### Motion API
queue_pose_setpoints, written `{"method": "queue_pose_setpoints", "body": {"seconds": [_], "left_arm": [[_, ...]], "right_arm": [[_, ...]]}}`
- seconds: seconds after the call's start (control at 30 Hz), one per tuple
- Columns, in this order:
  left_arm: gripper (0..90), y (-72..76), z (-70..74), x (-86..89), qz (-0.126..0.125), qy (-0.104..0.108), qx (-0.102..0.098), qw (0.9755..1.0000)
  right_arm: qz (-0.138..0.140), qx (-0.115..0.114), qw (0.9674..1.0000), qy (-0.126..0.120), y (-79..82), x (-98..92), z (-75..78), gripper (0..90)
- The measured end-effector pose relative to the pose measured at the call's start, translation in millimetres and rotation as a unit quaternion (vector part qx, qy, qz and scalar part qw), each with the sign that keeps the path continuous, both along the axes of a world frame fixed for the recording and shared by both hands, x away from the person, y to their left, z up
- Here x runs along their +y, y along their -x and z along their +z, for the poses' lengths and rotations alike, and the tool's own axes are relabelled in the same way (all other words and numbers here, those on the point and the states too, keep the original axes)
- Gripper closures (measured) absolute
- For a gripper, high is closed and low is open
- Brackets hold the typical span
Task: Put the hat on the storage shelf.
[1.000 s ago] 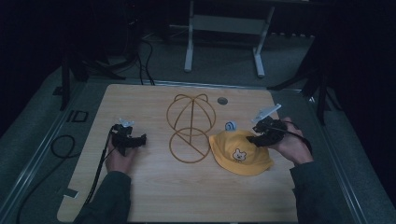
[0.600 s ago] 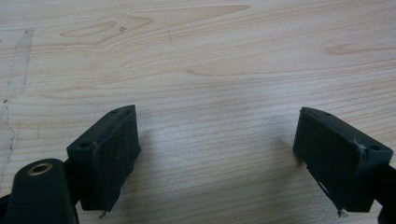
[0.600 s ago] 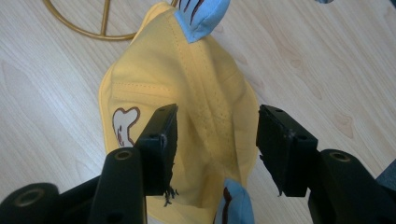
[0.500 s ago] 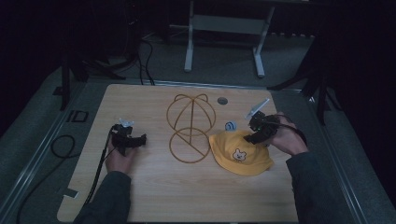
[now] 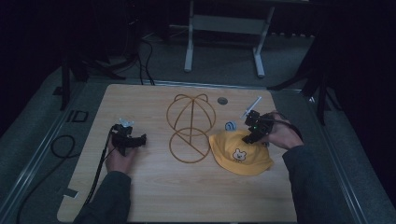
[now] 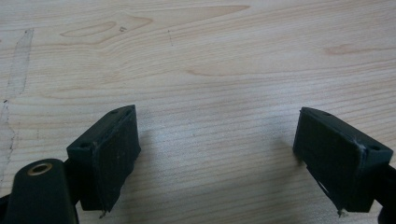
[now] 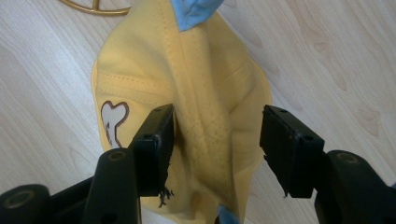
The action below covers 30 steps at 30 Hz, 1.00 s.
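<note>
Right tongs opening astride yellow hat (crown bottom cut off); left tongs wide, empty.

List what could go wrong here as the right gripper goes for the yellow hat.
1. The right gripper has its jaws, just opening, astride a raised fold of the yellow hat; a shallow pinch may slip off the soft cloth.
2. The gold wire stand sits right beside the hat; dragging the hat could knock it.
</note>
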<state>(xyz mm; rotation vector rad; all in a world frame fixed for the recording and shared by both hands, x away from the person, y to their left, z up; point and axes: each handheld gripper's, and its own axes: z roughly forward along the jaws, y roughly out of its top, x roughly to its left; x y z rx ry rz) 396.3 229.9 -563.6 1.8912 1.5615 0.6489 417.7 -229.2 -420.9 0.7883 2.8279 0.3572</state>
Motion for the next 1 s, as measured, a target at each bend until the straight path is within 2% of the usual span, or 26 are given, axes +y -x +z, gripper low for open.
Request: {"method": "queue_pose_setpoints", "body": {"seconds": [0.27,0.4,0.47,0.57,0.7,1.0], "left_arm": [[14.6,-0.1,0.0,0.0,0.000,0.000,0.000,1.0000],[14.6,-0.1,0.0,0.0,0.000,0.000,0.000,1.0000],[14.6,-0.1,0.0,0.0,0.000,0.000,0.000,1.0000],[14.6,-0.2,0.0,0.0,0.000,0.000,0.000,1.0000],[14.5,-0.2,0.0,0.0,0.000,0.000,0.000,1.0000],[14.5,-0.2,0.0,-0.1,0.000,0.001,0.000,1.0000]], "right_arm": [[0.008,0.030,0.9995,0.000,-8.2,2.8,-3.0,47.3],[0.007,0.050,0.9987,0.009,-13.5,5.9,-7.6,48.5],[0.004,0.061,0.9981,0.009,-15.7,6.4,-8.7,53.5],[0.007,0.076,0.9970,0.015,-16.4,7.4,-9.3,69.6],[0.020,0.064,0.9970,0.039,-13.4,10.8,-7.5,79.2],[0.033,0.025,0.9981,0.045,-2.0,10.3,0.0,81.3]]}}
